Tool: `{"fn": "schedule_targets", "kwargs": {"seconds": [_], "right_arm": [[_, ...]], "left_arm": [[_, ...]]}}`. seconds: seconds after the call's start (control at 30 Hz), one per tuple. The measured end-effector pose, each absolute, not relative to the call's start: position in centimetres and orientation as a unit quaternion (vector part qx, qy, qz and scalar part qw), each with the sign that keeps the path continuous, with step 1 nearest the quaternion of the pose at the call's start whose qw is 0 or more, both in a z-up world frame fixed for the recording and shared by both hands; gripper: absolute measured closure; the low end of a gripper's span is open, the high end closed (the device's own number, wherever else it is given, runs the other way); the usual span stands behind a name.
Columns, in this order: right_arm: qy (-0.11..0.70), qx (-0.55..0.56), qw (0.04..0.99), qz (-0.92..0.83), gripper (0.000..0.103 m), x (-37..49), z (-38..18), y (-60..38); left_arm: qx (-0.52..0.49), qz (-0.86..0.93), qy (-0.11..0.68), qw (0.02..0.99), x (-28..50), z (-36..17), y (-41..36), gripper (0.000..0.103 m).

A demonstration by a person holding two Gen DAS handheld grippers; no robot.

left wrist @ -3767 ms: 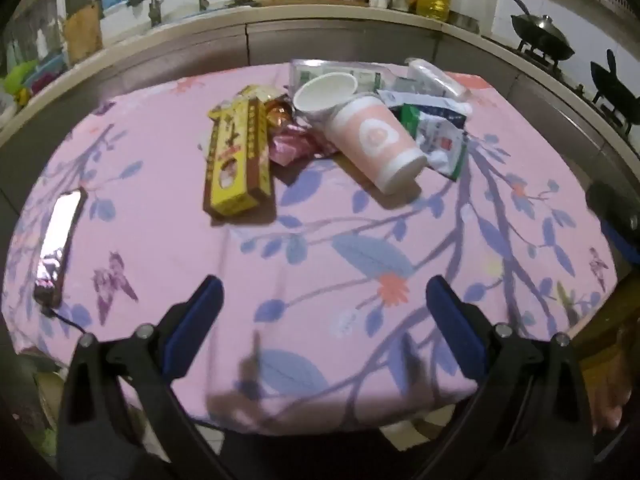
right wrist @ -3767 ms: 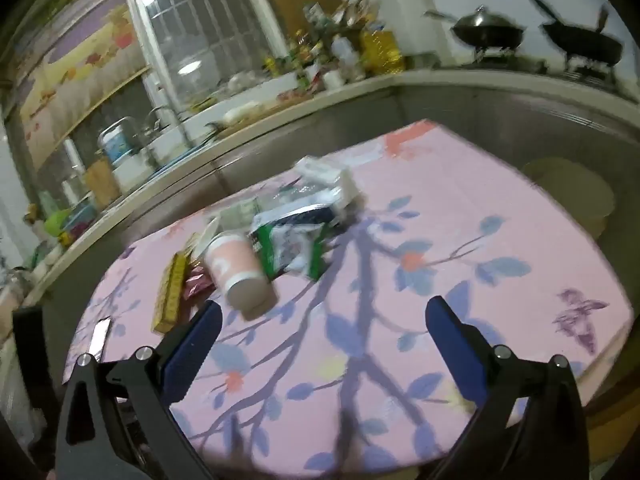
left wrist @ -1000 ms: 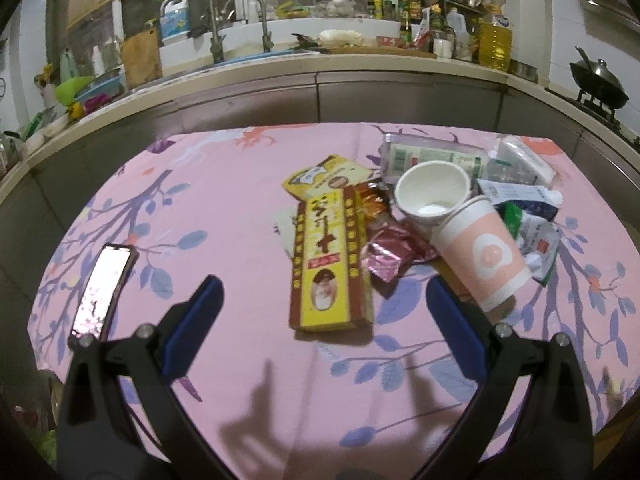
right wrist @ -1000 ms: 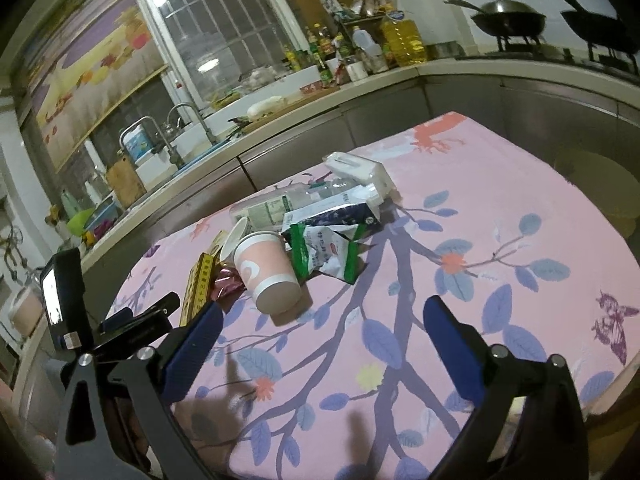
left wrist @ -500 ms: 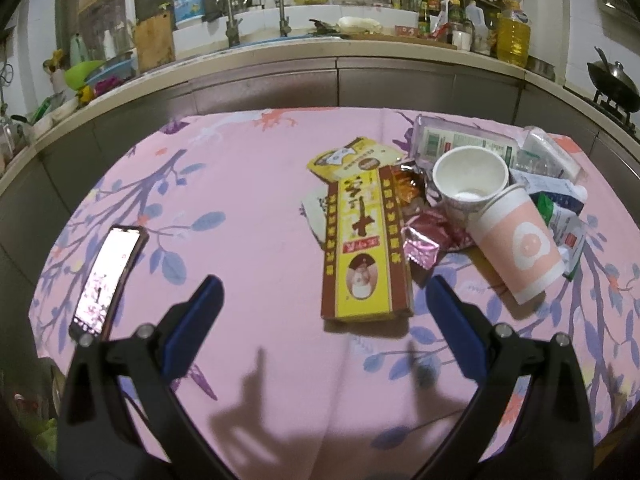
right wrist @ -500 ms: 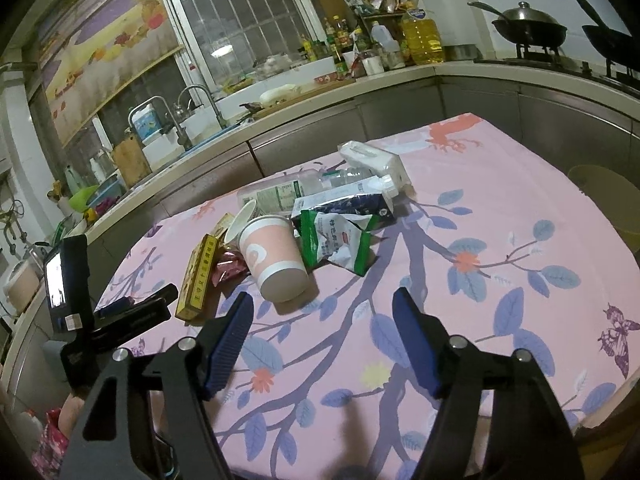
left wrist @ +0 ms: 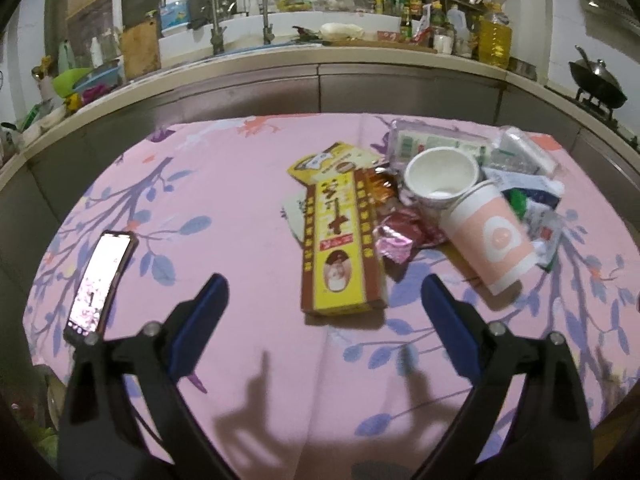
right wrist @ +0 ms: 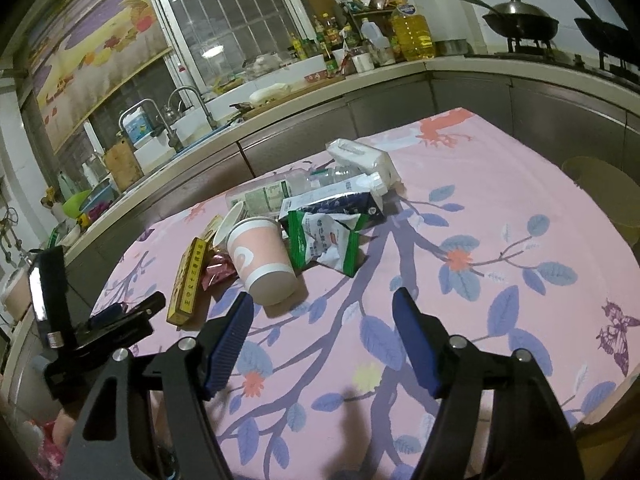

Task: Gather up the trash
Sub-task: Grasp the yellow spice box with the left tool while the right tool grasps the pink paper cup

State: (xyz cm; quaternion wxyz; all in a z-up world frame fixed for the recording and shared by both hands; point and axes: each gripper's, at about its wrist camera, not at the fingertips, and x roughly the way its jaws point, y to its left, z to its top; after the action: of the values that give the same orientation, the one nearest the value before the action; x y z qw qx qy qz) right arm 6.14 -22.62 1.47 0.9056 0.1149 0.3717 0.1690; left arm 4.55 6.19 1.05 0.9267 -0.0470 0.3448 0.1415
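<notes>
A pile of trash lies on the pink floral tablecloth: a long yellow box, a pink paper cup on its side, a white cup, foil wrappers, a green-white packet, a dark carton and a clear bottle. My left gripper is open and empty just in front of the yellow box. My right gripper is open and empty near the pink cup. The left gripper also shows in the right wrist view.
A phone with a lit screen lies at the table's left edge. A kitchen counter with a sink, bottles and woks runs behind the table. A yellowish stool stands to the right.
My left gripper has moved closer to the yellow box. My right gripper's jaws have narrowed a little and it has moved nearer the pink cup.
</notes>
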Motion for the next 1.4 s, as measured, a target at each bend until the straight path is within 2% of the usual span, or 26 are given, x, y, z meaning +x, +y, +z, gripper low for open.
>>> {"fn": "schedule_targets", "kwargs": {"seconds": [0.27,0.6,1.13,1.4], "right_arm": [[0.382,0.114,0.901,0.169,0.034,6.5,1.1,-22.4],[0.402,0.126,0.892,0.164,0.033,6.9,0.2,-22.7],[0.428,0.127,0.879,0.17,0.019,7.3,-1.1,-22.0],[0.437,0.108,0.874,0.181,0.018,7.7,-1.4,-20.7]], "left_arm": [[-0.036,0.132,0.318,0.938,3.6,2.7,5.1,0.01],[-0.04,0.134,0.334,0.932,3.8,2.0,5.5,0.01],[-0.06,0.151,0.358,0.919,4.1,0.3,8.0,0.01],[-0.087,0.175,0.358,0.913,3.8,-0.1,11.1,0.007]]}}
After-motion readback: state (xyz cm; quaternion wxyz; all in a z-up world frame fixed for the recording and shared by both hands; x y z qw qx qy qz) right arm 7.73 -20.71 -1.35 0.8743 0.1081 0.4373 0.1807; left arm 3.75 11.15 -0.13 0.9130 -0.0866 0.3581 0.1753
